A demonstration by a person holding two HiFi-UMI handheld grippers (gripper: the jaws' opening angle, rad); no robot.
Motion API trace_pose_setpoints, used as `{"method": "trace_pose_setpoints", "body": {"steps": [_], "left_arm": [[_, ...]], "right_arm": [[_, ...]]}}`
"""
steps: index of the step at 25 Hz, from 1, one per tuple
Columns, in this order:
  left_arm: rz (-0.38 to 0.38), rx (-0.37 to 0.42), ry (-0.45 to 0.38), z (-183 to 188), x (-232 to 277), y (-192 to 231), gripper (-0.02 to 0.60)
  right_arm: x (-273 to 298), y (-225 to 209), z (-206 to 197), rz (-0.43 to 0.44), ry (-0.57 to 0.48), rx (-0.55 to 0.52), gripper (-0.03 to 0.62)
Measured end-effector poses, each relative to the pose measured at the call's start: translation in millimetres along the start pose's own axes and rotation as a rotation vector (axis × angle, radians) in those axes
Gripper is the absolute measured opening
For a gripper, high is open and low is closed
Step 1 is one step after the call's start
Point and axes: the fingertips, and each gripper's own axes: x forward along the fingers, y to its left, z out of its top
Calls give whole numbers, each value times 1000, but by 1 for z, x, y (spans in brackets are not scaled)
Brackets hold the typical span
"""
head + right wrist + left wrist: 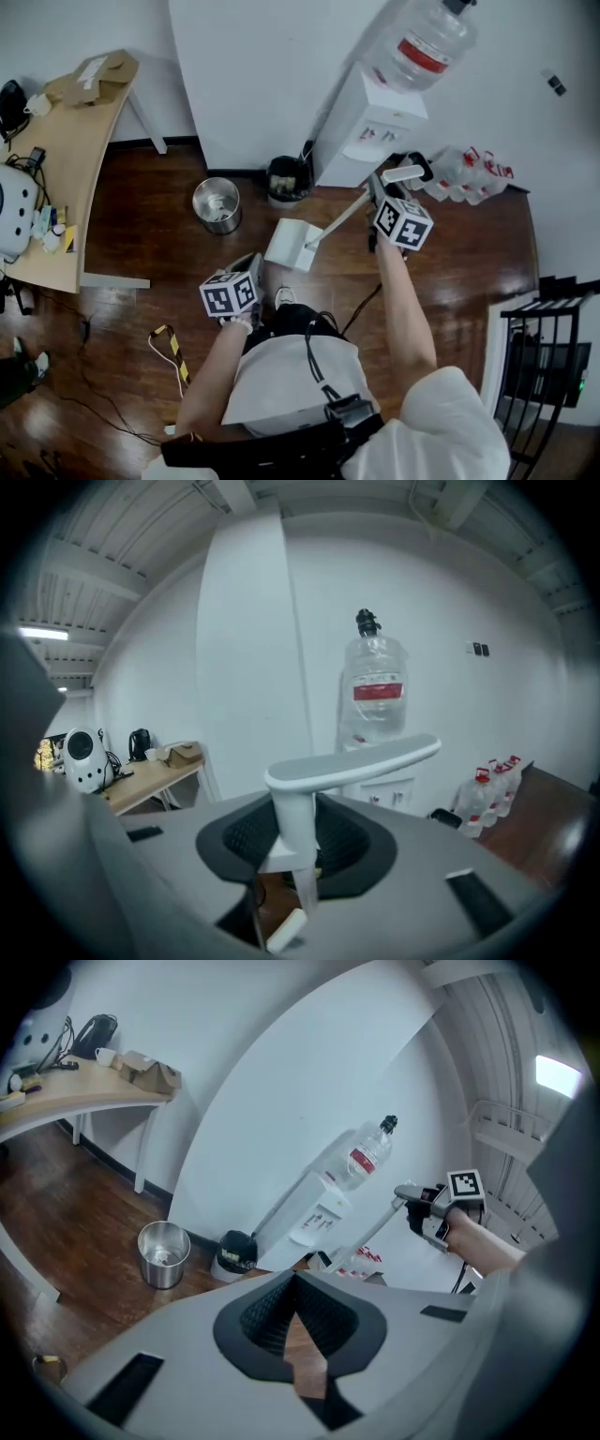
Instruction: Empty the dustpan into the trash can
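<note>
Currently, your right gripper [378, 199] is clamped on the dustpan [292, 244]. In the right gripper view its pads [352, 836] pinch the pale shaft just below the cross-grip of the handle [352, 761], which lies across the top of the jaws. In the head view the shaft runs down and to the left from that grip to the white pan. The pan lies to the right of the steel trash can [217, 204] and apart from its rim, and it shows just below the black bin [288, 180]. It is not over the open top of the steel trash can. The steel trash can stands upright on the wooden floor [469, 262], with the black bin just beside it against the wall. Your left gripper [249, 269] is nearer your body and points toward the two bins. In the left gripper view its pads [262, 1316] meet at the tips and nothing is between them; only floor shows through the narrow gap behind the tips. That view also shows the steel trash can [163, 1253], the black bin [234, 1252] and the dustpan shaft [370, 1234] rising to your right gripper [424, 1211]. The water dispenser [367, 131] stands right of the black bin, a bottle [427, 45] mounted on top. Spare water bottles [467, 173] sit on the floor right of the dispenser. A desk [66, 150] occupies the left edge.
</note>
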Motion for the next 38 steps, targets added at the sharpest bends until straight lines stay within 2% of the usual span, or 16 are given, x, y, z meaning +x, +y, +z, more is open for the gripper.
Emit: {"method": "trace_pose_setpoints", "body": {"steps": [7, 11, 20, 24, 31, 34, 38], "left_arm": [[50, 3, 50, -13, 6, 7, -11], [91, -9, 66, -17, 8, 14, -11], [107, -3, 124, -27, 23, 14, -11], [100, 1, 137, -30, 29, 9, -11], [76, 23, 153, -31, 31, 1, -11], [65, 38, 166, -35, 31, -4, -11], [51, 55, 184, -42, 30, -7, -11]], "right_arm": [[44, -39, -91, 77, 37, -23, 138], [64, -37, -124, 169, 78, -71, 138], [67, -38, -198, 267, 194, -135, 143], [58, -60, -210, 229, 192, -64, 150], [42, -108, -228, 100, 205, 67, 155], [33, -130, -235, 33, 197, 137, 195], [24, -148, -235, 1, 172, 197, 233]]}}
